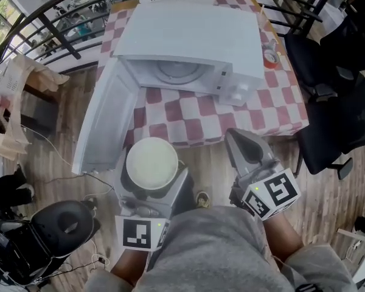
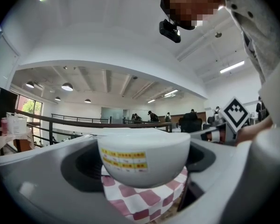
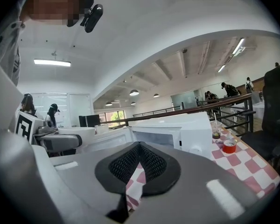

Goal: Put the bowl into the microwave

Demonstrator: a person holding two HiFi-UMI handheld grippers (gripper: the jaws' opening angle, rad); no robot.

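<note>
Microwave door (image 1: 103, 120): is hanging wide open at the left, swung out past the table edge and over the wooden floor.
Left gripper (image 1: 152, 174): is clasping the bowl from both sides, jaws spread to its width; the left gripper view is showing the bowl seated between the two dark pads.
Bowl (image 1: 152, 163): is sitting upright in that grasp, white, with a yellow label strip on its side; it is hovering in front of the table, just below the open cavity and beside the door's lower end, still outside the microwave.
Microwave (image 1: 194, 41): is standing on the table, white, its cavity facing the person and the round turntable (image 1: 176, 72) showing inside.
Right gripper (image 1: 243, 142): is resting clenched and empty, pads meeting with nothing between them, just right of the bowl and pointing at the table's front edge.
Table (image 1: 274, 102): is wearing a red-and-white checked cloth.
Small red container (image 1: 271, 58): is standing on the cloth right of the microwave.
Black office chairs (image 1: 347, 120): are standing beside the table's right end.
</note>
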